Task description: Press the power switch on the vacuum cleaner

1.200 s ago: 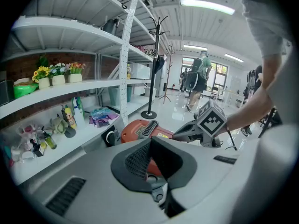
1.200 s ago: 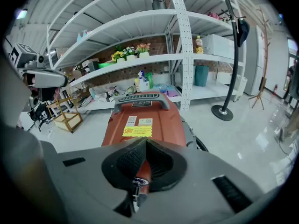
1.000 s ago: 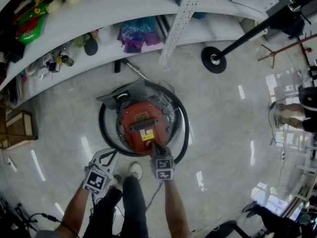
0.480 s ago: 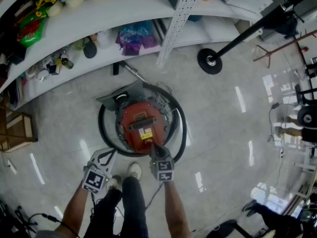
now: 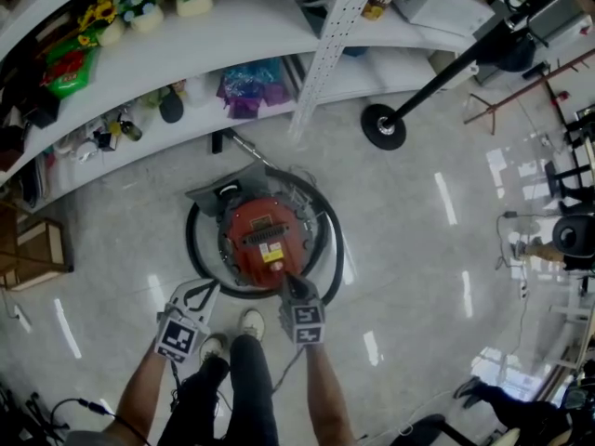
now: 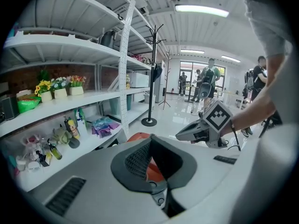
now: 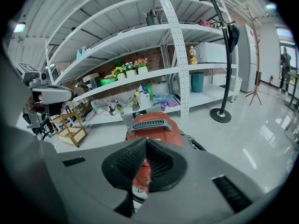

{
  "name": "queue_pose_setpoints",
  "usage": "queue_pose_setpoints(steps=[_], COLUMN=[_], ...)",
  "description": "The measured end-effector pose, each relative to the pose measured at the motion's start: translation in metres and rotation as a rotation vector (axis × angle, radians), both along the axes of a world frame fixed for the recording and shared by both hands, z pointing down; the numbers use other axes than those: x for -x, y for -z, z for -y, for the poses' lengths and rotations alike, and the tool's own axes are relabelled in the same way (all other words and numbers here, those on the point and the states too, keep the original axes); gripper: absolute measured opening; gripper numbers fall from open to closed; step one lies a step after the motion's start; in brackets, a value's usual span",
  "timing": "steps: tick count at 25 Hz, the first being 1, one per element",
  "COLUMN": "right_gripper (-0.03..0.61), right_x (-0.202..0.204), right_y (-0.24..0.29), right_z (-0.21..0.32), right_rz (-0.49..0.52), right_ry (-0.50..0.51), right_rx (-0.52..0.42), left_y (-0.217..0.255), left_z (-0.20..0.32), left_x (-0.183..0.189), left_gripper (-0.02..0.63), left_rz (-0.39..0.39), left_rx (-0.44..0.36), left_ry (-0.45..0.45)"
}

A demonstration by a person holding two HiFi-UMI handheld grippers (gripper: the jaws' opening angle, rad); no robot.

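Hardly anything moved: the right claw (image 5: 290,286), pinched empty, stayed at the red round vacuum cleaner's (image 5: 260,235) near edge, where a square downward push seemed best. The left claw (image 5: 209,288) was likewise closed.

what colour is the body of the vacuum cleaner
The vacuum cleaner is red, with a grey grille on top. It shows best in the right gripper view.

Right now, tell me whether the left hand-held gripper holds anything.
No, the left hand-held gripper has its jaws closed tip to tip, nothing between them.
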State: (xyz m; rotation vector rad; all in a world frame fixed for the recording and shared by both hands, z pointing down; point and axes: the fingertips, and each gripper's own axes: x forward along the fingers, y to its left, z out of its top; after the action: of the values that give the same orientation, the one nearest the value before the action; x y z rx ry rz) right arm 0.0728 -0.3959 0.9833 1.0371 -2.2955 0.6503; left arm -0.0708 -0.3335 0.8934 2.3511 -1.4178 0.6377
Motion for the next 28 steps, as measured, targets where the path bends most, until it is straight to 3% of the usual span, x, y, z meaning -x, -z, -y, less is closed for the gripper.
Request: queue_pose_setpoints(steps=[28], right_gripper=[0.006], right_x=[0.005], right_y=[0.155], right_z=[-0.058], right_rz=[0.06], right_ry=[-0.074], right_rx=[-0.113], left_y=[0.129], left_z=[-0.042], left_x=[-0.007], left_gripper=[0.006], left_rz=[-0.011], left_rx=[-0.098], left_ry=[-0.032])
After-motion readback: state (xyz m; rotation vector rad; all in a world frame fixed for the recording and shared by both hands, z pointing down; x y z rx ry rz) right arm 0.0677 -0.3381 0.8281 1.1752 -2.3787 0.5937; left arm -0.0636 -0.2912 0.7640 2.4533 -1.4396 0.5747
